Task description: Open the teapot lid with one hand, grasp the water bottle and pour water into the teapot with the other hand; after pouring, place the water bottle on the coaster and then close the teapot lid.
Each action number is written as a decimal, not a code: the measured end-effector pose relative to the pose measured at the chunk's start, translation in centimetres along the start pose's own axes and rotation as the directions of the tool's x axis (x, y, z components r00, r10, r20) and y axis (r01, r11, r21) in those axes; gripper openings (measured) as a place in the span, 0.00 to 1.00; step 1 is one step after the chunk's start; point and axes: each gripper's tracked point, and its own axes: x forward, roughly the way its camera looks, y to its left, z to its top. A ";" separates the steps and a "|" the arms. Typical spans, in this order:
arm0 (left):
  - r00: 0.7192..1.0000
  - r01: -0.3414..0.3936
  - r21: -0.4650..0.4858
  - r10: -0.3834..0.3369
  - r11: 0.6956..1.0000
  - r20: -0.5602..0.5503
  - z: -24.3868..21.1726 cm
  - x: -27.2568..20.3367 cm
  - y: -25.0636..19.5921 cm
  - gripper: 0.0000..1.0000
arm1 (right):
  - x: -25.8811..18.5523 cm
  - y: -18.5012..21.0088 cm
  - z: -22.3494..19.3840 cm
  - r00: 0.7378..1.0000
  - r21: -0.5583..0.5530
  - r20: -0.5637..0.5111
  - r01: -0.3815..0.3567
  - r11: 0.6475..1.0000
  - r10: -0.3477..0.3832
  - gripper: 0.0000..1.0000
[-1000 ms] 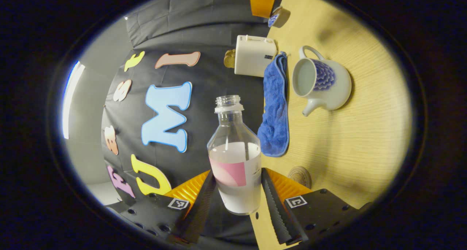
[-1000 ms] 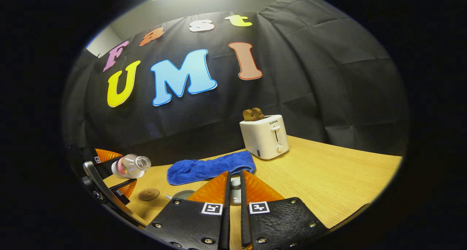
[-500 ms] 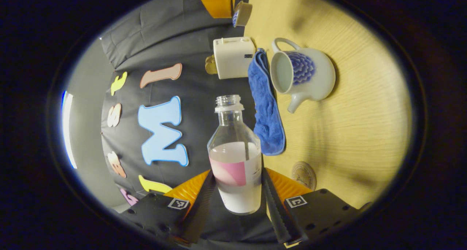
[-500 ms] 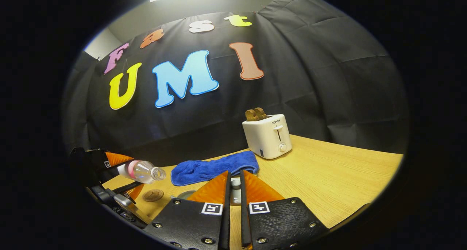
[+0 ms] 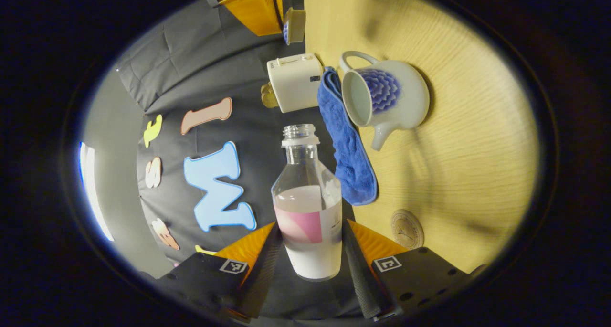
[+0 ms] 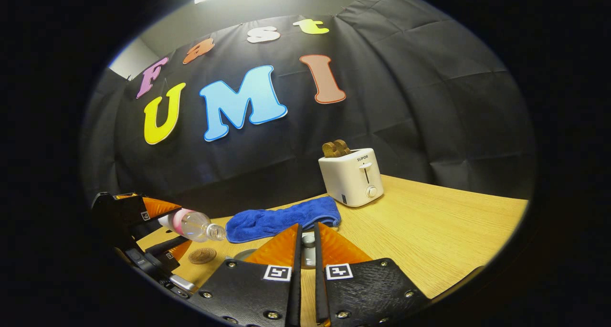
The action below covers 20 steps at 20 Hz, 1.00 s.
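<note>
Left gripper [image 5: 312, 250] pinches the water bottle [image 5: 309, 212] low on its labelled body, one finger on each side. The bottle's long axis runs straight out from the gripper to 12 o'clock, mouth open, no cap. In the right gripper view it lies nearly on its side, mouth toward the teapot. It is clear, part full, with a pink and white label.

Teapot [image 5: 384, 98] sits on the counter [image 5: 468, 155] at about 1 o'clock from the bottle mouth, near but not yet under it. It is pale with a blue flower pattern, lid off, opening bare, spout toward the gripper.

Right gripper [image 6: 305, 243] is pressed on the teapot lid [image 6: 308, 250], held by its knob clear of the pot.

Coaster [image 5: 406, 228], round and brown, lies just beside the left gripper at 2 o'clock. The blue towel [image 5: 347, 145] lies between bottle and teapot.
</note>
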 end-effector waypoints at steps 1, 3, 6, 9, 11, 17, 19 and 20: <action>1.000 -0.002 0.010 0.002 1.000 0.003 0.0 0.1 0.0 0.88 | 0.0 0.0 0.0 1.000 0.000 -0.002 -0.001 1.000 0.001 0.12; 1.000 -0.004 0.028 0.004 1.000 0.006 0.2 0.0 0.0 0.89 | -0.1 0.1 0.0 1.000 0.001 -0.003 -0.003 1.000 0.003 0.12; 1.000 -0.006 0.053 0.006 0.999 0.011 0.3 0.1 0.2 0.88 | -0.1 0.0 0.1 1.000 0.004 0.000 -0.003 1.000 0.003 0.12; 1.000 -0.007 0.075 0.006 0.997 0.017 0.4 0.1 0.4 0.89 | -0.1 0.0 0.1 1.000 0.009 0.000 -0.005 1.000 0.005 0.12; 1.000 -0.007 0.089 0.006 0.996 0.016 0.3 0.0 0.5 0.89 | -0.1 0.2 0.1 1.000 0.010 -0.001 -0.009 1.000 0.009 0.12; 1.000 -0.015 0.134 0.012 0.991 0.024 0.7 0.1 0.9 0.89 | -0.2 0.3 0.2 1.000 0.017 0.001 -0.017 1.000 0.017 0.12; 1.000 -0.011 0.144 0.008 0.989 0.025 0.7 0.0 0.9 0.89 | -0.2 0.3 0.2 1.000 0.021 0.002 -0.019 1.000 0.019 0.12; 1.000 -0.006 0.152 0.003 0.988 0.025 0.6 0.2 1.1 0.89 | -0.2 0.3 0.2 1.000 0.022 0.001 -0.021 1.000 0.021 0.12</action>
